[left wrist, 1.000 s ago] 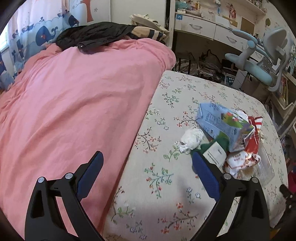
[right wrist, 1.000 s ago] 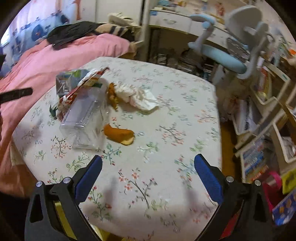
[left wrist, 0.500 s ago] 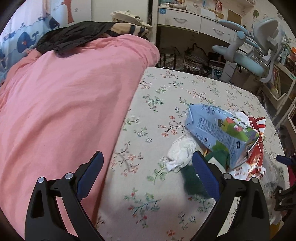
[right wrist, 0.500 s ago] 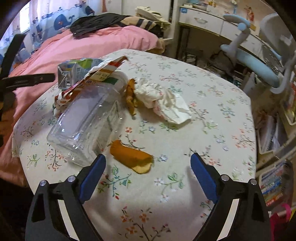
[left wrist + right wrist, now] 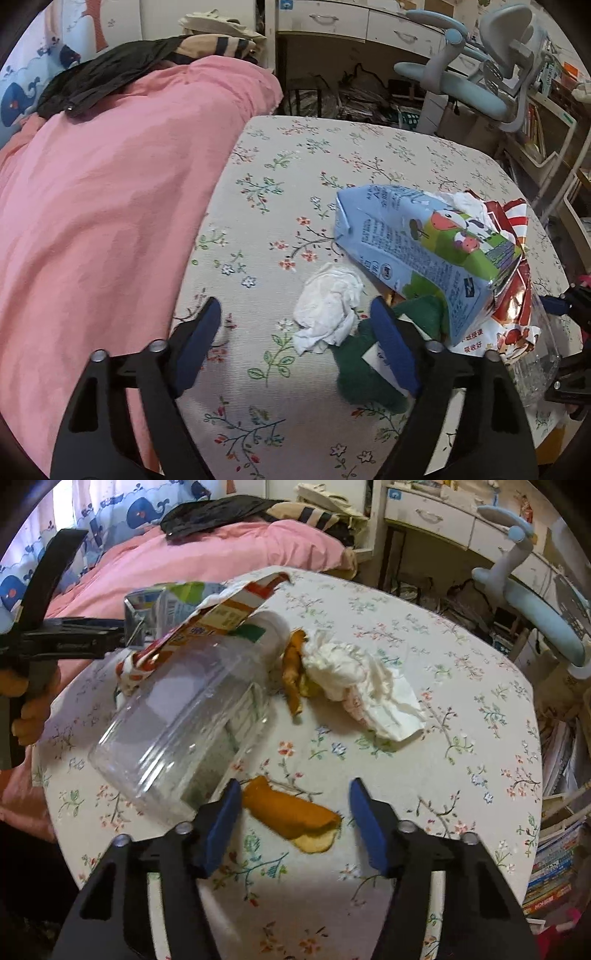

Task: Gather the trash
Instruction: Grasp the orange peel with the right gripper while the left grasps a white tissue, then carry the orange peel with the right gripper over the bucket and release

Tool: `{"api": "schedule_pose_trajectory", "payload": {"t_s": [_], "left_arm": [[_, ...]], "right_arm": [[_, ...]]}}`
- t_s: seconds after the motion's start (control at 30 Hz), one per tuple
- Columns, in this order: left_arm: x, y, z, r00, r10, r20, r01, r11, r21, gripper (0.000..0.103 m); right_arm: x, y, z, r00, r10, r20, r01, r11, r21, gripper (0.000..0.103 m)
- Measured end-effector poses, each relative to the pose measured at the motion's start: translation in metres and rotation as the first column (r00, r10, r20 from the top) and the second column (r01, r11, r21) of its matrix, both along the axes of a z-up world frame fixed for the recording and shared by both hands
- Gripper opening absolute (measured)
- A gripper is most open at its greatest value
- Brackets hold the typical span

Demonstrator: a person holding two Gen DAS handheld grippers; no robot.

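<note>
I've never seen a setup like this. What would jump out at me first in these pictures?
Probably the heap of litter on the flowered tablecloth: a clear plastic jar on its side, a blue milk carton, crumpled tissues and orange peel. Next, the big pink blanket covering the bed beside the table. The right tool, its blue pads just closing, straddles the peel without pressing it yet.

left gripper (image 5: 295, 328): tilted down, jaws closing, nothing gripped | right gripper (image 5: 293, 812): same
</note>
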State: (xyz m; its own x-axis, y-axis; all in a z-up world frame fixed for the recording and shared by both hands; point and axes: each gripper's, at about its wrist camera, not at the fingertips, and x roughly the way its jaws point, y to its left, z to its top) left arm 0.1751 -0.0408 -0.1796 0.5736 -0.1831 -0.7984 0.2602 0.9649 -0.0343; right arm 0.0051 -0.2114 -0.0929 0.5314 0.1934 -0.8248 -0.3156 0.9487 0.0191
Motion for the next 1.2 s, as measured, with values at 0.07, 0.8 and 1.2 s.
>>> {"api": "schedule_pose_trajectory", "payload": {"t_s": [0.07, 0.8, 1.2], "left_arm": [[0.0, -0.001, -0.002, 1.0, -0.007, -0.013, 0.007, 1.0, 0.001, 0.052], [-0.063, 0.031, 0.024, 0.999, -0.004, -0.039, 0.003, 1.0, -0.015, 0.011], [-0.113, 0.024, 0.052, 0.999, -0.013, 0.05, 0.015, 0.999, -0.036, 0.011]], "right_arm": [[-0.002, -0.002, 0.0, 1.0, -0.007, -0.013, 0.007, 1.0, -0.002, 0.048], [-0.035, -0.016, 0.013, 0.991, -0.111, -0.07, 0.116, 0.991, 0.072, 0.044], [-0.052, -0.013, 0.028, 0.989, -0.145, -0.015, 0.146, 0.981, 0.13, 0.044]]}}
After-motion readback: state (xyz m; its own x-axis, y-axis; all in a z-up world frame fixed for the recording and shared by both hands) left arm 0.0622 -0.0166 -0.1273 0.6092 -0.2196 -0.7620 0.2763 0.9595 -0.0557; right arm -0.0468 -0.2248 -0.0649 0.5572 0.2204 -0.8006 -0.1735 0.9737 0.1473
